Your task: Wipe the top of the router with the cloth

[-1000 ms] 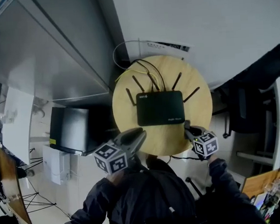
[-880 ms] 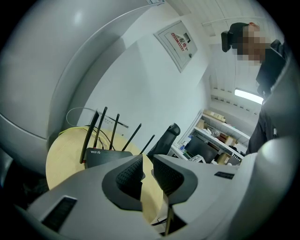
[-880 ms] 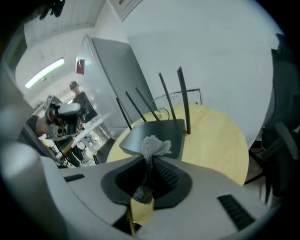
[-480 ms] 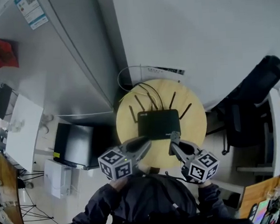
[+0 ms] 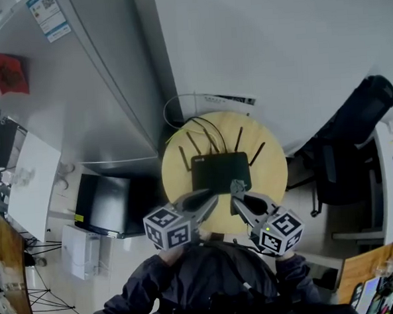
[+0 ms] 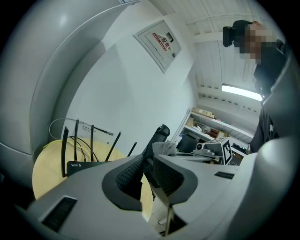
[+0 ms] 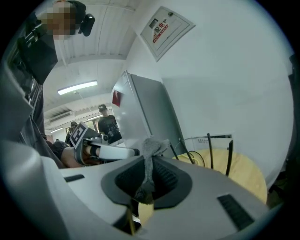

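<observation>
Antennas are fencing the router's far edge, cables trailing behind; its top is lying open before the right gripper's cloth.

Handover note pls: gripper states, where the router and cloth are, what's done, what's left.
Right gripper: shut on the grey cloth, which sticks out past the jaw tips.
Left gripper: shut, nothing between its jaws, held over the table's near edge.
Router: flat on the round wooden table, antennas up on its far side and cables running off behind it.
In the head view the cloth tip sits over the router's near right edge; I cannot tell whether it touches.
Done: cloth is in grip and brought to the router.
Left: lower the cloth onto the top and wipe across it.
</observation>
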The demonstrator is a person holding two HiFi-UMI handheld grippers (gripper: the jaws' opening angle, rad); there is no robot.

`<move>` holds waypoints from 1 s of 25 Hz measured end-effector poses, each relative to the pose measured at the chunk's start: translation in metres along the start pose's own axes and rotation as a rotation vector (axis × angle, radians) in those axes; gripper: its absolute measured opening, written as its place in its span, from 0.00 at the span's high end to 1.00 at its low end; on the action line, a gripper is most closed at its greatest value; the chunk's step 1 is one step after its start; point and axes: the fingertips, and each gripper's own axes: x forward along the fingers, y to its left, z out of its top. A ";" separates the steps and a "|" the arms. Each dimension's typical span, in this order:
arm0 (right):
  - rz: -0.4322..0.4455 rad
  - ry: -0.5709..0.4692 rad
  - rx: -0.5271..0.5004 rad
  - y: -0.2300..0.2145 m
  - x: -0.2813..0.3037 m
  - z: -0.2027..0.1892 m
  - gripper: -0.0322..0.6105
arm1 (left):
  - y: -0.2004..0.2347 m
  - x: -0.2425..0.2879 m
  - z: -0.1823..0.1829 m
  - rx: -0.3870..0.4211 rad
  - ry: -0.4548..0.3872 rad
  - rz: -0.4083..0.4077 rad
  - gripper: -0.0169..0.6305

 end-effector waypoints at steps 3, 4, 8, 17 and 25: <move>0.001 0.007 -0.015 0.003 0.001 0.000 0.85 | 0.001 -0.002 0.000 -0.006 -0.007 0.004 0.87; 0.002 0.007 -0.015 0.003 0.001 0.000 0.85 | 0.002 -0.003 0.000 -0.006 -0.009 0.007 0.87; 0.004 0.002 -0.013 0.005 0.000 0.000 0.85 | 0.001 -0.005 0.000 -0.002 -0.016 0.014 0.87; 0.008 -0.004 -0.018 0.008 0.002 0.004 0.85 | 0.000 -0.007 -0.002 -0.002 -0.019 0.013 0.87; 0.009 -0.004 -0.018 0.009 0.004 0.004 0.85 | 0.003 -0.007 -0.002 -0.001 -0.019 0.013 0.87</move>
